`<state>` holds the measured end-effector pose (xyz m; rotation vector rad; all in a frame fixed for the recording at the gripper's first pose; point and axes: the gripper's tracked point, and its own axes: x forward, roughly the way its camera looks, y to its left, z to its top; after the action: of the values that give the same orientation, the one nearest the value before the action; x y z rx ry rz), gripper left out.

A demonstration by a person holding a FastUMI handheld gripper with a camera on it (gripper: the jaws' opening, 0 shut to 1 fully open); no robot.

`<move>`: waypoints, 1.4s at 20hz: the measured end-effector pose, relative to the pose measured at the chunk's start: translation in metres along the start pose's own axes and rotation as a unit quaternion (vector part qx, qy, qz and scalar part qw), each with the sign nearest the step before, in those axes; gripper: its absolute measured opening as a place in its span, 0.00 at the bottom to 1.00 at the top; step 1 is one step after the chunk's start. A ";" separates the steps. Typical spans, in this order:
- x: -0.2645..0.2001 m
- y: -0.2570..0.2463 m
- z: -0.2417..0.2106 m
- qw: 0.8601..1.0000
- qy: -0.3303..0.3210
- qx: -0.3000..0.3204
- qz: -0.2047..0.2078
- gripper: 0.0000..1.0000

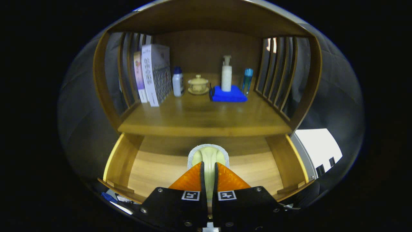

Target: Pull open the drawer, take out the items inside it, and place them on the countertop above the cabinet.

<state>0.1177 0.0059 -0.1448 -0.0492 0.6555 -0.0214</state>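
The brown wooden cabinet (206, 19) with slatted side walls is rising beyond the tongs, its flat wooden table (199, 119) spreading under the top board. Below the front edge of that table, the open light-wood drawer (154, 167) is lying pulled out, its side walls flanking the tongs and its bare floor showing on both sides of them.

The tongs (209, 167) are standing narrow, both fingers pressing on a pale cream, smooth, rounded item with a grey rough-textured rim (209, 154). It is sitting between the fingers, poking out just ahead of their tips, above the drawer floor and just below the table's front edge. What kind of item it is cannot be told.

At the back of the table, a tall white box with patterned sides (156, 74) is standing upright against the left slats, a thinner pinkish box (138, 77) just beside it. A folded blue cloth (229, 95) is lying to the right of centre, with a white pump bottle (226, 75) standing upright on it. A white bottle with a blue cap (177, 82) is standing beside the big box. A small cream lidded cup on a saucer (198, 84) is sitting between that bottle and the cloth. A slim clear blue bottle (247, 80) is standing near the right slats.
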 end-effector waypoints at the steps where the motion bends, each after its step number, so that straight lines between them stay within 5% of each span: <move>1: -0.001 0.001 0.016 1.000 -0.023 -0.002 0.001 0.06; 11: 0.072 0.005 0.114 0.991 -0.115 -0.066 -0.010 0.06; 17: 0.113 0.005 0.115 0.991 -0.097 -0.087 -0.011 0.07; 28: 0.138 0.002 0.118 0.995 -0.078 -0.058 0.008 0.28</move>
<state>0.2990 0.0078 -0.1359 -0.1568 0.5003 0.0367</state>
